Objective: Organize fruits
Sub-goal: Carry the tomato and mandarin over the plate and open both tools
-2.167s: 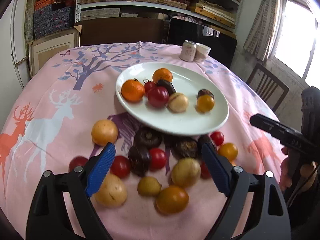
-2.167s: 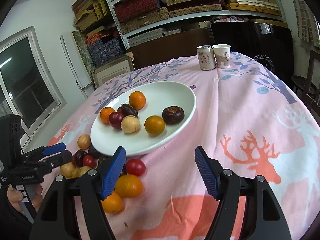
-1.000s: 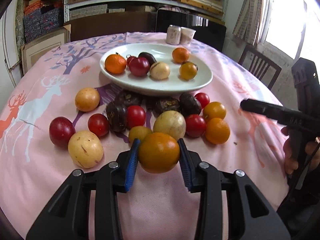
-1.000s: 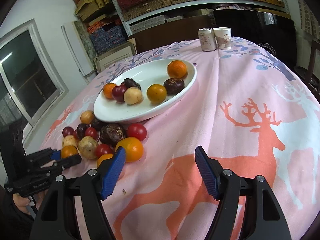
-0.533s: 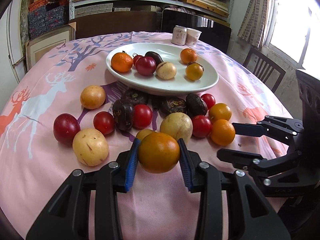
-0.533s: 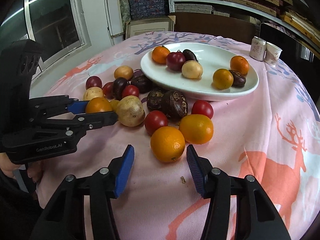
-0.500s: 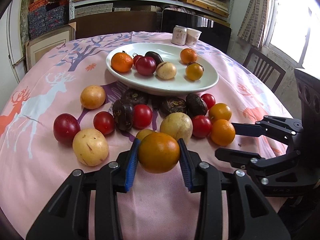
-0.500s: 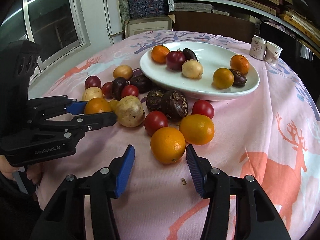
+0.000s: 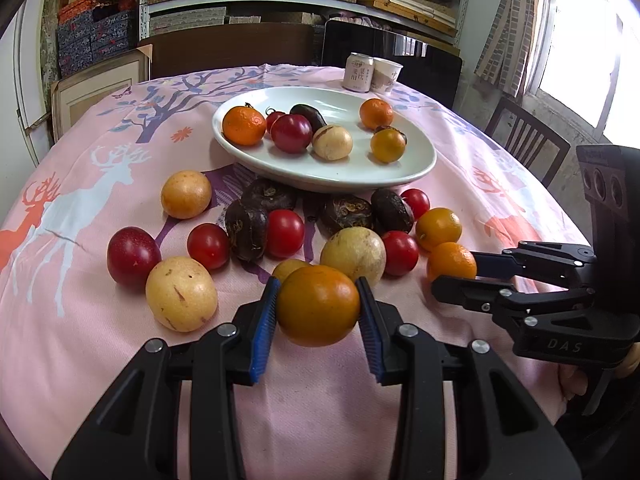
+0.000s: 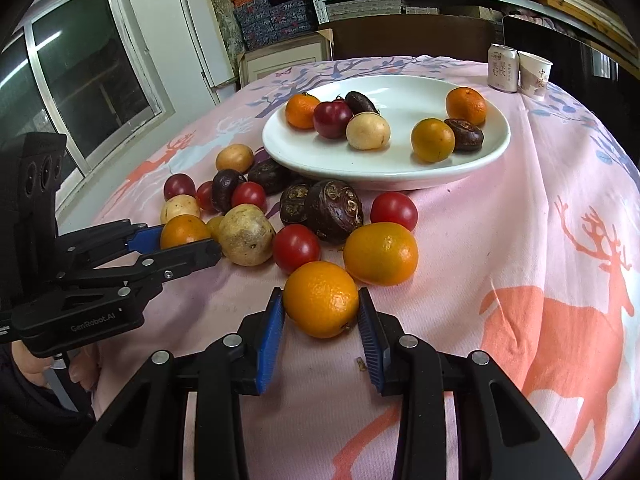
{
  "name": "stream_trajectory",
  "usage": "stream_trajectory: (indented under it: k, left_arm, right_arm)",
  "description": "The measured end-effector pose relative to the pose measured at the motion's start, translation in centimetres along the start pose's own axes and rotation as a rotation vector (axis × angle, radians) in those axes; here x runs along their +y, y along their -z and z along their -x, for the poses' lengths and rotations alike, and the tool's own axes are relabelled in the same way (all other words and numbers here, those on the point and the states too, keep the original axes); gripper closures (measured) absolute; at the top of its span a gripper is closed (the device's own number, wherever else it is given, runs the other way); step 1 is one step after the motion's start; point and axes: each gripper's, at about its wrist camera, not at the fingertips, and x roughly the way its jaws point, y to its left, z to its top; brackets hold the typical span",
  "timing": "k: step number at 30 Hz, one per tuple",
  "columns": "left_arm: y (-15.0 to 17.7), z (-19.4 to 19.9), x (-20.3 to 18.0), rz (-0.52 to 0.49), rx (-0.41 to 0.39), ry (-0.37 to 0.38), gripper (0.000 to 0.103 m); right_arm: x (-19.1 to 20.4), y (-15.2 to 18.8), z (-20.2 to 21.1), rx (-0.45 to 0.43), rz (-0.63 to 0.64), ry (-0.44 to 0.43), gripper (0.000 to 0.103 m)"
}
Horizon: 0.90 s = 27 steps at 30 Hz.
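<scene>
Now-narrowed right gripper (image 10: 320,320) fingers against one orange (image 10: 321,299); left gripper (image 9: 318,308) fingers gripping one amber fruit (image 9: 318,305).

- Print on the can (image 9: 359,72) and paper cup (image 9: 386,76) behind the white plate (image 9: 416,168) is reading too small.
- A dark fruit (image 9: 401,134) on that plate is hiding behind a yellow-orange one (image 9: 387,145).

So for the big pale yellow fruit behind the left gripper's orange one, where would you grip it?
Grip the pale yellow fruit across its widest middle, coming down from above. A red tomato crowds its right side and the held orange fruit sits in front, so low side approaches look blocked.
</scene>
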Motion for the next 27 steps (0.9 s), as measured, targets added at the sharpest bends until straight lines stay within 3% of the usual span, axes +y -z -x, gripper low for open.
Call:
stream_trajectory:
  k: [11, 17, 27]
  left_arm:
    - [0.1, 1.5, 0.5, 0.022, -0.072, 0.049, 0.066]
    - [-0.6, 2.2, 0.4, 0.01, -0.083, 0.058, 0.066]
    - [-7.3, 3.0, 0.1, -0.038, -0.128, 0.048, 0.066]
  right_arm:
    - [-1.3, 0.4, 1.7, -0.055, -0.05, -0.03, 0.066]
    - [-2.9, -0.7, 5.0, -0.128, -0.074, -0.012, 0.066]
    - [-5.3, -6.6, 9.0, -0.286, -0.072, 0.041, 0.066]
